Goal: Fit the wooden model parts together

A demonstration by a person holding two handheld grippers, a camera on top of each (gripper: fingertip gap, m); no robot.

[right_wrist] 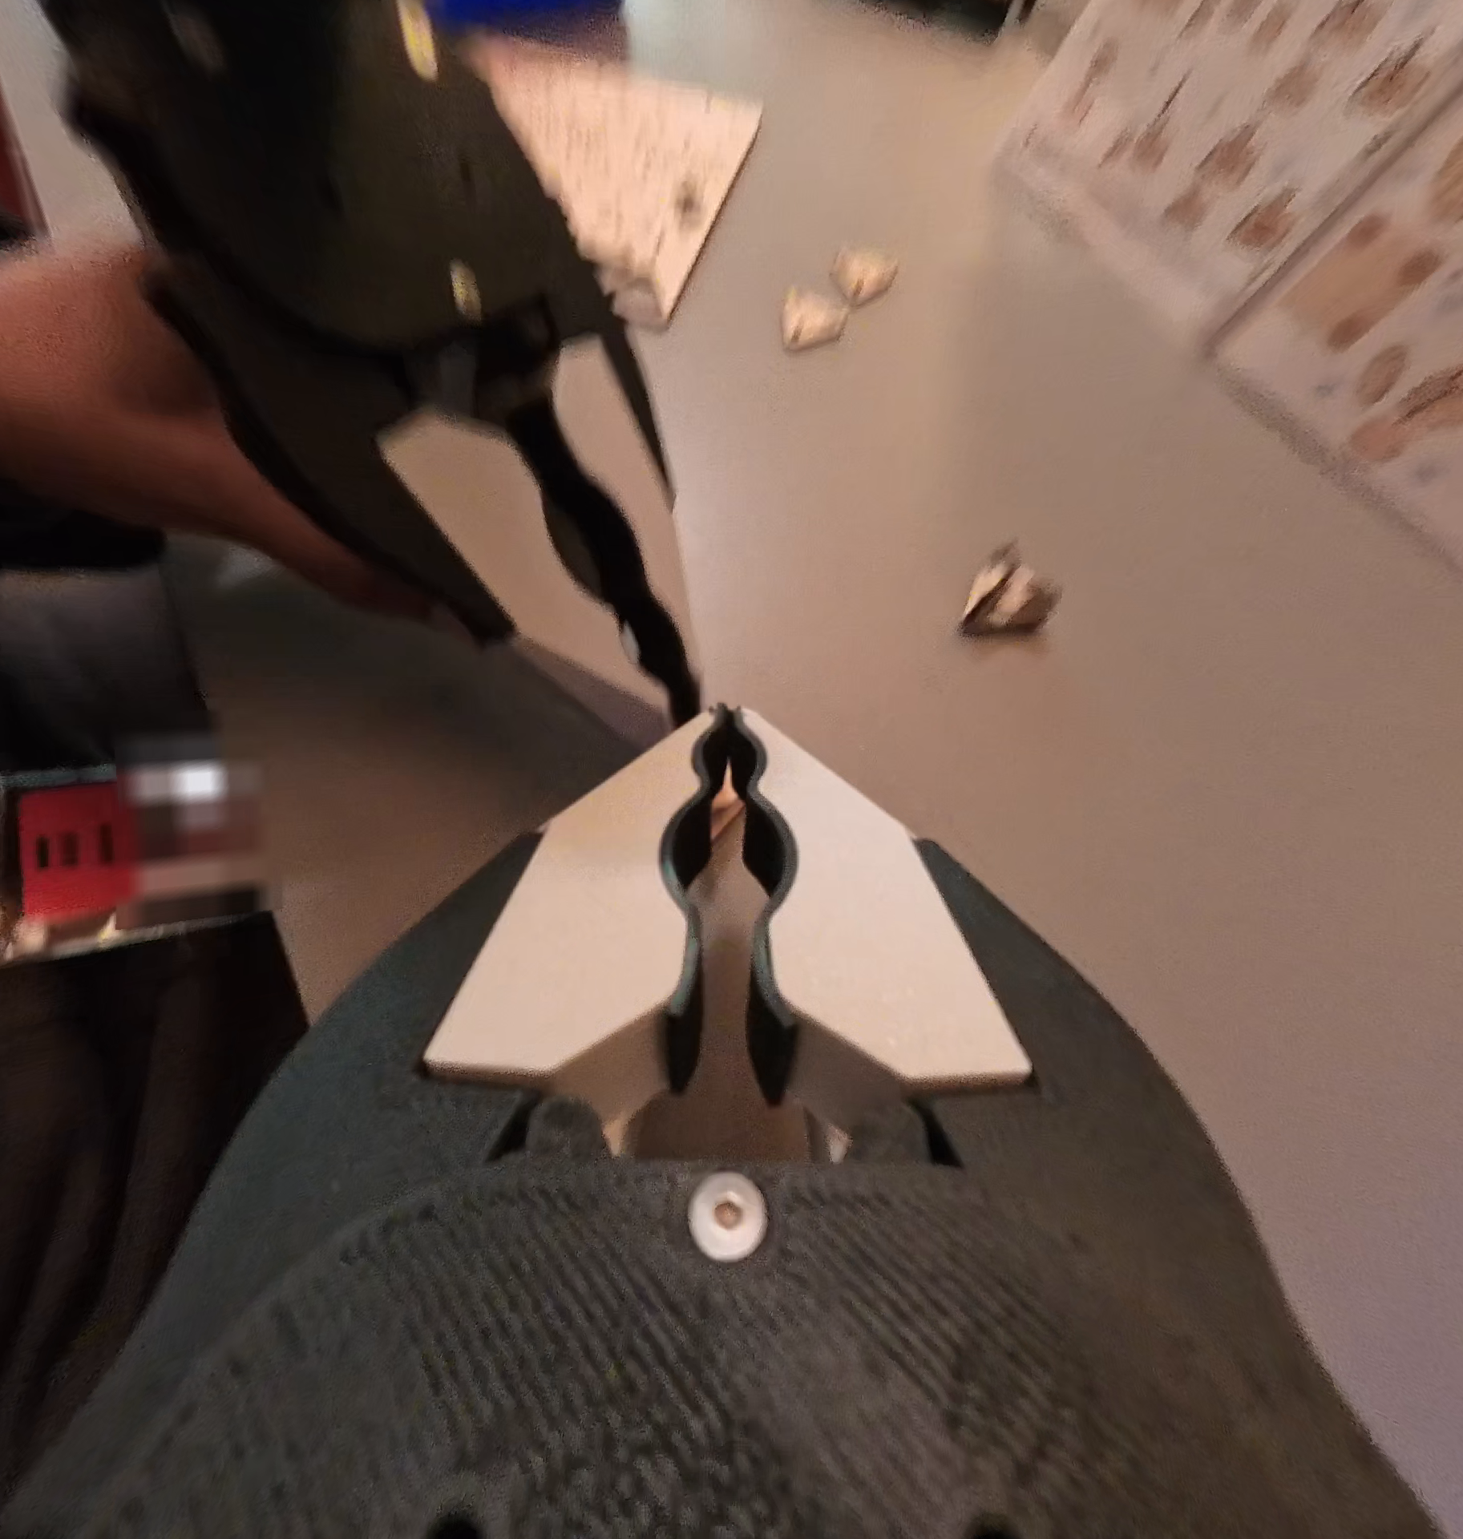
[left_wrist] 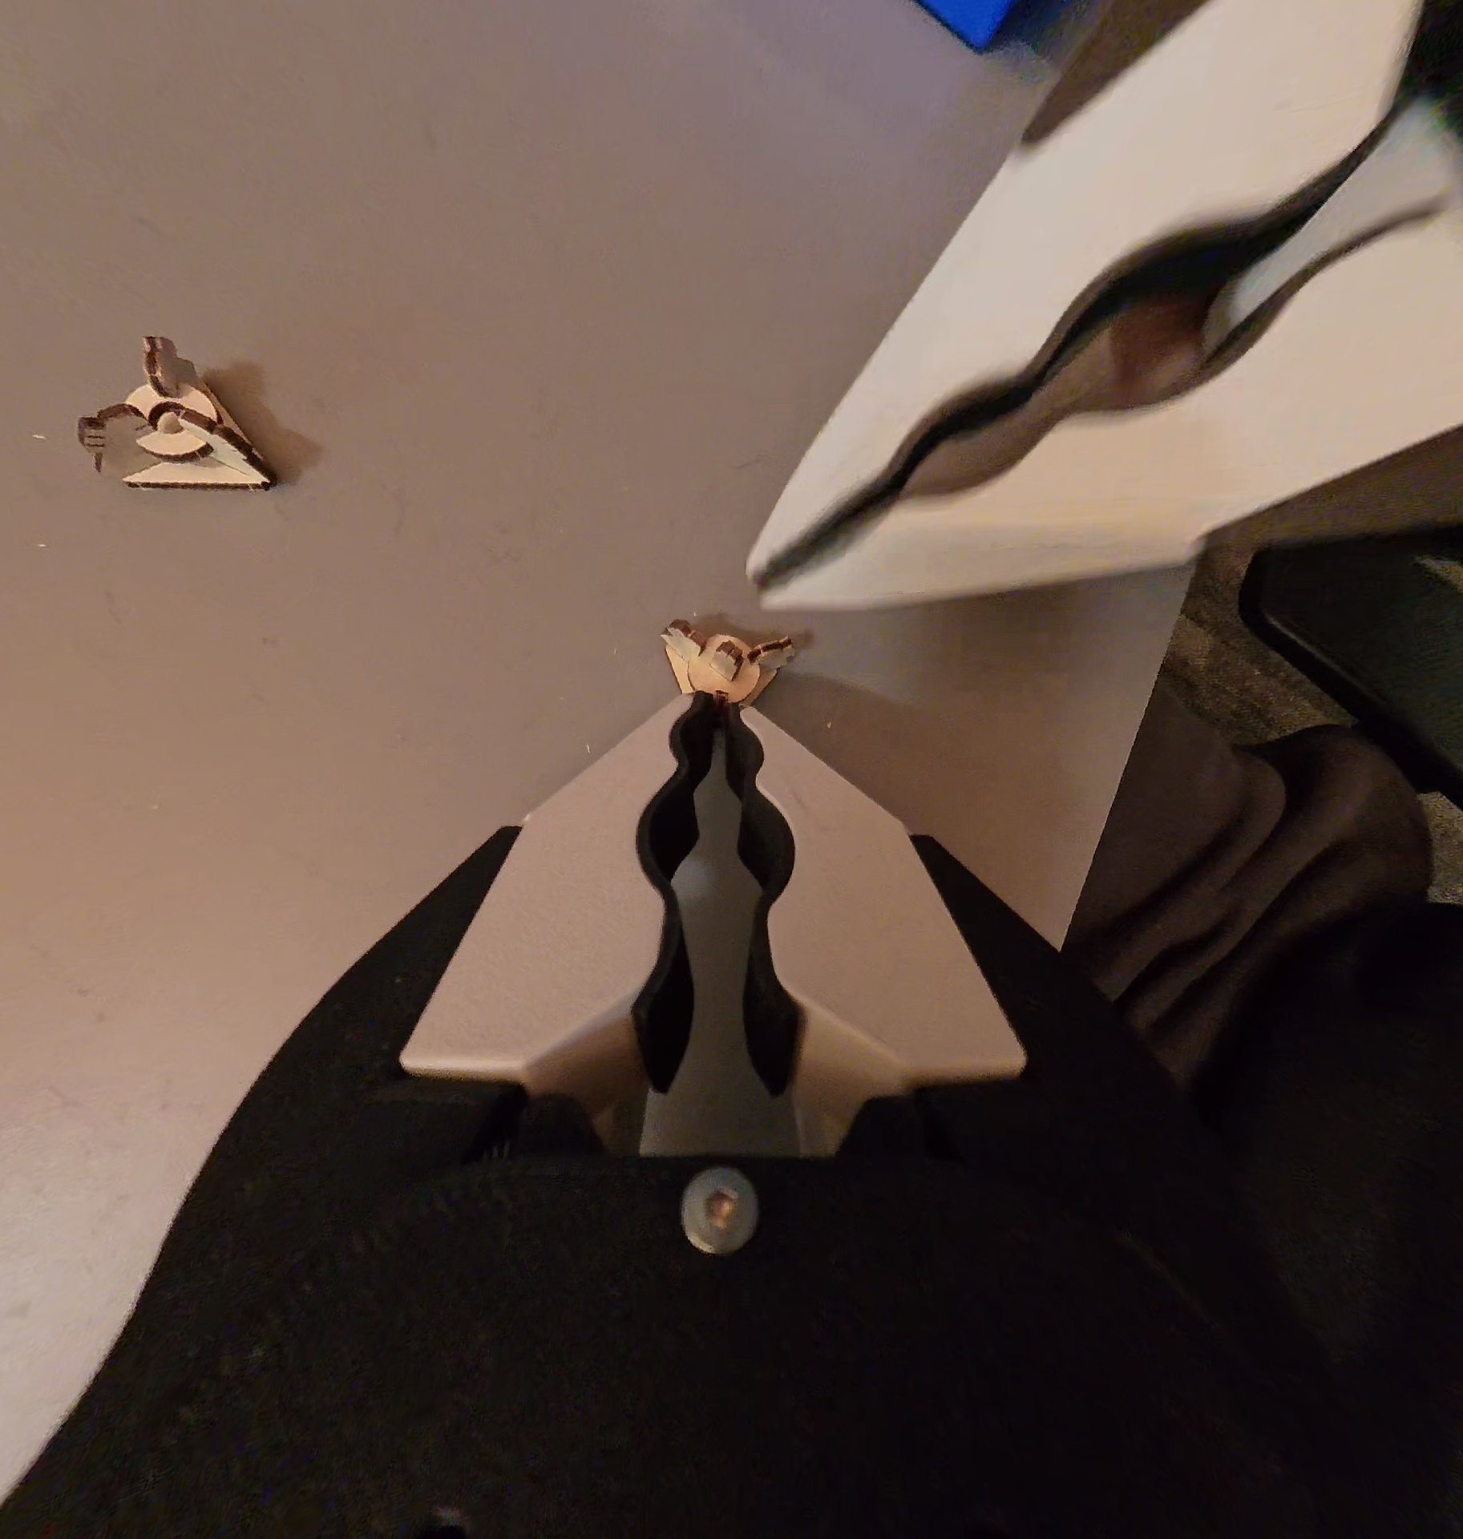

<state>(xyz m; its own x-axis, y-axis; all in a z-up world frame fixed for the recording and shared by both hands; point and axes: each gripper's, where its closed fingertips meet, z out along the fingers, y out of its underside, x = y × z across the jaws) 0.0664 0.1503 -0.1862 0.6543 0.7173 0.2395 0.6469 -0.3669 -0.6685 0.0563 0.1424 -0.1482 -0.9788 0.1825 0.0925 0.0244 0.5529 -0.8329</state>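
One small wooden piece (left_wrist: 724, 666), a pale, laser-cut assembly with dark burnt edges, lies at the near edge of the grey tabletop (left_wrist: 503, 291). The left gripper (left_wrist: 715, 704) has its fingers drawn tight together on the piece's near edge, a thin tab nipped between the black pads.

The right gripper (left_wrist: 761, 575) hangs just above and to the right of that piece, blurred, its tips close to it but apart from it. In its own view the right gripper (right_wrist: 724, 712) has its fingertips meeting. A tan sliver shows in the hollow behind them, and I cannot tell whether that is a part or something seen through the gap. The left gripper's tips sit right beside it, and a hand (right_wrist: 128, 416) grips its black body.

A second wooden piece (left_wrist: 174, 420), triangular with a round disc on top, lies well off to the left on the tabletop. Farther out, a pair of similar pieces (right_wrist: 836, 300) lies side by side, and a single one (right_wrist: 1007, 595) is nearer.

Two flat pale sheets bear rows of tan cut-out shapes: one sheet (right_wrist: 1294, 250) at the far right, another (right_wrist: 628, 166) behind the left gripper. Both are too blurred to make out the shapes.
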